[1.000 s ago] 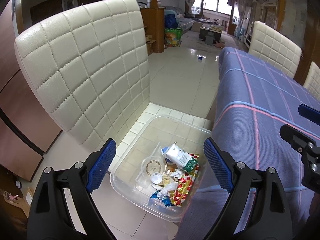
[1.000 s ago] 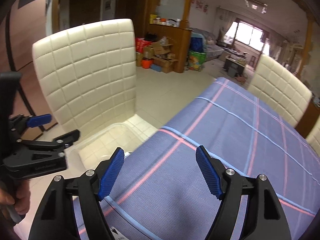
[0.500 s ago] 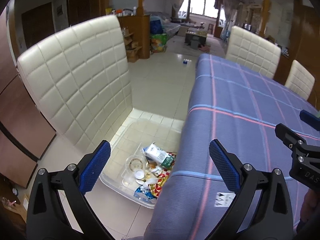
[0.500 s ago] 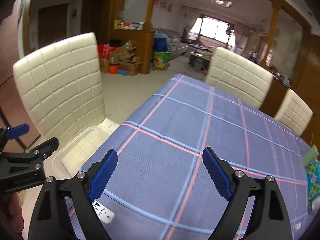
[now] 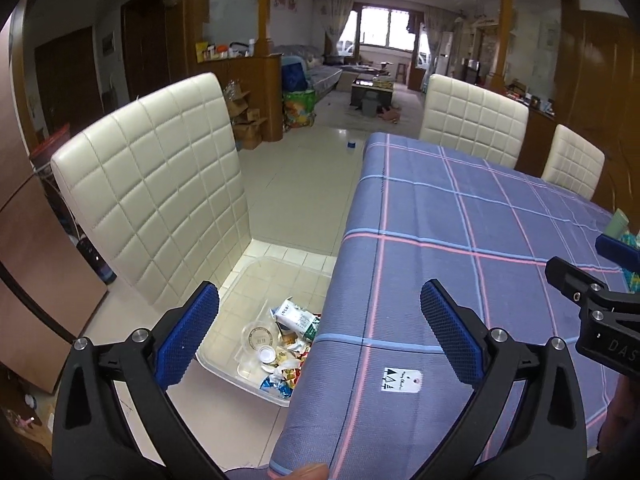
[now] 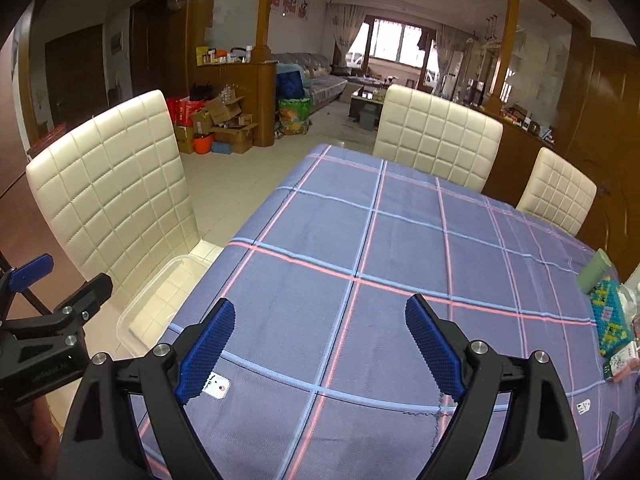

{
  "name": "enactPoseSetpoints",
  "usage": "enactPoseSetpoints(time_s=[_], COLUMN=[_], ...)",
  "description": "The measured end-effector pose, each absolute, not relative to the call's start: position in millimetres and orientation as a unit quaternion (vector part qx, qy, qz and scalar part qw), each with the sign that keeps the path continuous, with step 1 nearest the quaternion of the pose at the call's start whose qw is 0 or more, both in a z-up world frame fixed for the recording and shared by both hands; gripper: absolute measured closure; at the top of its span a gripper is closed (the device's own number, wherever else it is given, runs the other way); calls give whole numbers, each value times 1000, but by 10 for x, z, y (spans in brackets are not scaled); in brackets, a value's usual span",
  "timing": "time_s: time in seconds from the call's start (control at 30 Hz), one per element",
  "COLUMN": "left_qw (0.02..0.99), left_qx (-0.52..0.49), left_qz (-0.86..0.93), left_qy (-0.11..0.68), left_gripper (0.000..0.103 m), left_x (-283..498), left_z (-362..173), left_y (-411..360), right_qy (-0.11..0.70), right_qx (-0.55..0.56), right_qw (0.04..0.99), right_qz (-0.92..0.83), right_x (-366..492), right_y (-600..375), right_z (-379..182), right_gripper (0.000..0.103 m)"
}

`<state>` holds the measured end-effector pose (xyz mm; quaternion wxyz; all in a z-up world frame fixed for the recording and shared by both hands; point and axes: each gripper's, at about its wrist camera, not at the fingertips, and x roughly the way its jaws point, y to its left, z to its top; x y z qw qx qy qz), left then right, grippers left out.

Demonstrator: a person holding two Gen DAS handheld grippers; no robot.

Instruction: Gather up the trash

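- Clear plastic makes up the bin [image 5: 256,276], which sits on the pale tiled floor [image 5: 304,184] between a cream quilted chair [image 5: 160,184] on the left and the hanging edge of the table on the right.
- Trash lies heaped in the bin's near right part: a white and green milk carton [image 5: 296,317], a clear round lid [image 5: 259,334], a small white cap [image 5: 265,355] and crumpled colourful wrappers [image 5: 286,372].
- Blue-padded and empty, the left gripper [image 5: 316,334] hangs with its jaws spread wide, one finger over the bin side and the other over the tablecloth.
- Over the table, the right gripper [image 6: 318,344] is also spread wide and pinches nothing.
- Purple cloth with pink and light blue check lines, the tablecloth [image 6: 400,240] covers the whole table; a small white tag [image 5: 401,380] lies on it near the left gripper.
- At the right edge of the table, in the right wrist view, lie a pale green tube [image 6: 594,272], a blue packet with a coloured pattern [image 6: 612,316] just beside it, and a small white and green pack [image 6: 620,364] nearer still.
- Two more cream chairs [image 6: 436,144] stand at the far side of the table.
- Far beyond, a living room shows a sofa [image 6: 316,80], a bright window [image 6: 396,46] and cardboard boxes [image 6: 224,120] stacked by a wooden counter.
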<state>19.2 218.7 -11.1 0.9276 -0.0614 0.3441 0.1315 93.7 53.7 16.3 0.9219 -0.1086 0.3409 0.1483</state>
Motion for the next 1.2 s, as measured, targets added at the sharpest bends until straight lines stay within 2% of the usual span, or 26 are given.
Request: enactPoseSetpoints(time_s=[0.57,1.2], left_qw=[940,945], left_qx=[-42,-37], left_qz=[127,115], left_qy=[314,303], left_gripper=[4,4], left_x=[81,-1], left_z=[94,192], left_y=[1969,1844], right_qy=[277,269], right_qx=[-111,-102], right_qw=[948,951], right_qz=[109,112], right_x=[717,640], right_y=[330,246], right_z=[391,449], right_gripper=[18,18])
